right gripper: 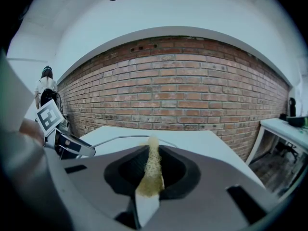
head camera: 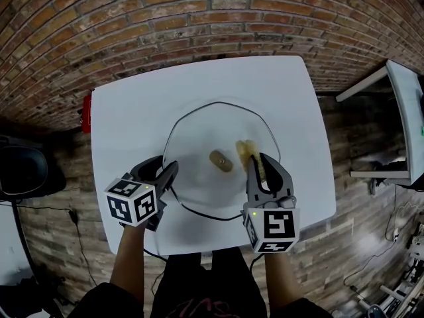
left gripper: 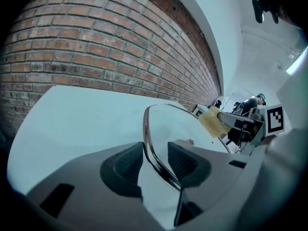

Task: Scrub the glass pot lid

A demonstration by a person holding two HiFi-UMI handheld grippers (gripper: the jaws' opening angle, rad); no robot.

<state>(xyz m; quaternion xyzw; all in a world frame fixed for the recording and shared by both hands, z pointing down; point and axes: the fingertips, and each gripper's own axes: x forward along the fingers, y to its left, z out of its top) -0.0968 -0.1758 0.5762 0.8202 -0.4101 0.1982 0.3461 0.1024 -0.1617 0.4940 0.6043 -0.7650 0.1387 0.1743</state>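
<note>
A round glass pot lid (head camera: 199, 128) with a metal rim and a brown knob (head camera: 220, 160) lies on the white table (head camera: 132, 105). My left gripper (head camera: 171, 171) is at the lid's near-left edge. In the left gripper view the rim (left gripper: 147, 129) runs between the two pads (left gripper: 185, 160), which stand apart from it, so the left gripper (left gripper: 155, 161) is open. My right gripper (head camera: 260, 161) is over the lid's right half, shut on a yellow sponge (head camera: 248, 152). The sponge (right gripper: 153, 170) is squeezed thin between that gripper's jaws, just right of the knob.
A small red thing (head camera: 86, 113) sits at the table's left edge. A brick wall (head camera: 132, 25) runs behind the table. A white desk (head camera: 407, 105) stands to the right and a dark seat (head camera: 23, 167) to the left. Cables lie on the floor.
</note>
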